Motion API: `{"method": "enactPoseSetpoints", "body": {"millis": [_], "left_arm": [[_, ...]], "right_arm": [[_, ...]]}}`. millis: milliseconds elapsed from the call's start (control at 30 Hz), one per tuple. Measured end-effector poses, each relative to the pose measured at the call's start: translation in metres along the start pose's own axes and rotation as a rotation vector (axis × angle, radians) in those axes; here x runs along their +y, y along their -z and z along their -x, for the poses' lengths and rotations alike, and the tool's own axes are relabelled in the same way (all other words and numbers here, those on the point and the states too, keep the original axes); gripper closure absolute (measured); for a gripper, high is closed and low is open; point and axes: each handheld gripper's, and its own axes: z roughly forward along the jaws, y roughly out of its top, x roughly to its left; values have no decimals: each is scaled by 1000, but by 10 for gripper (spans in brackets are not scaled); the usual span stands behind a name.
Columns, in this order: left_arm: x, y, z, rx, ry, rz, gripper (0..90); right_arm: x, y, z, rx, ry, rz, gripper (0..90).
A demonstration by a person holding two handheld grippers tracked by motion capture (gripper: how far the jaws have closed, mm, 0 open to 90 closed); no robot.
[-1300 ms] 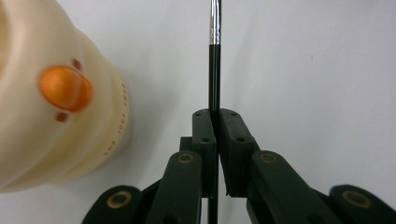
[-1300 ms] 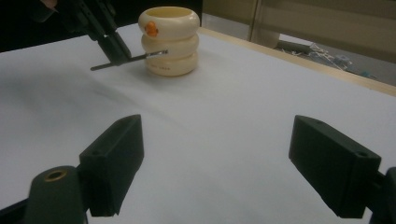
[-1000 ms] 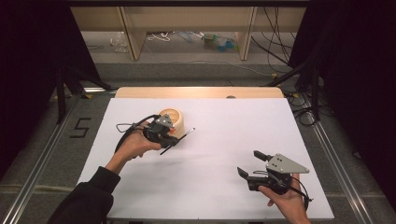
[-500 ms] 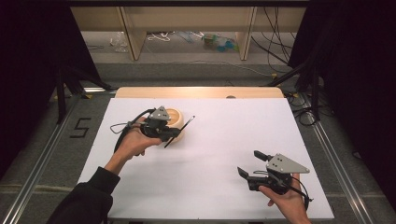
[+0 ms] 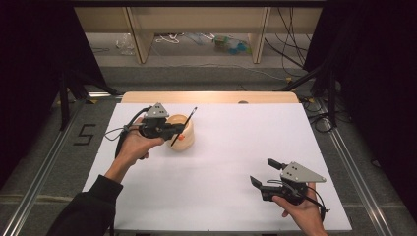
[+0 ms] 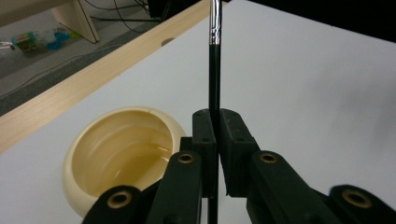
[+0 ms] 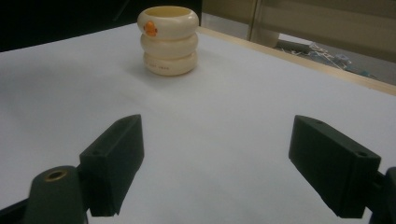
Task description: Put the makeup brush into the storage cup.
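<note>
At 10 o'clock on surface (image 5: 236, 147), my left hand-held gripper (image 5: 178, 131) clenched on black brush (image 6: 214, 70), hovering just over cream cup (image 5: 183, 133). Step: brush going into cup. Next: tip handle down over mouth, then let go. Right hand-held gripper (image 7: 224, 168) released, at 5 o'clock.

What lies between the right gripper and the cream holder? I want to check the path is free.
Nothing: bare white table runs from the right gripper to the cream holder, as the right gripper view shows.
</note>
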Motion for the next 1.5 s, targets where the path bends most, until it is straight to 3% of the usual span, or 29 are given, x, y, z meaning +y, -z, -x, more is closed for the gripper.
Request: {"method": "enactPoseSetpoints", "body": {"millis": [367, 667, 867, 1100, 1433, 1467, 1500], "left_arm": [[1, 12, -12, 80, 66, 100, 853], [1, 19, -19, 141, 90, 168, 853], [0, 24, -25, 205, 117, 236, 853], [-6, 22, -31, 210, 175, 280, 853], [-8, 17, -31, 222, 176, 295, 853], [-7, 16, -31, 222, 176, 297, 853], [-7, 15, -31, 220, 181, 302, 853]], "right_arm": [[0, 0, 0, 3, 1, -6, 192], [0, 0, 0, 3, 4, -11, 192], [0, 0, 0, 4, 4, -14, 192], [0, 0, 0, 4, 3, -14, 192], [0, 0, -1, 9, -11, -27, 192], [0, 0, 0, 3, 4, -17, 192], [0, 0, -1, 8, -13, -21, 192]]}}
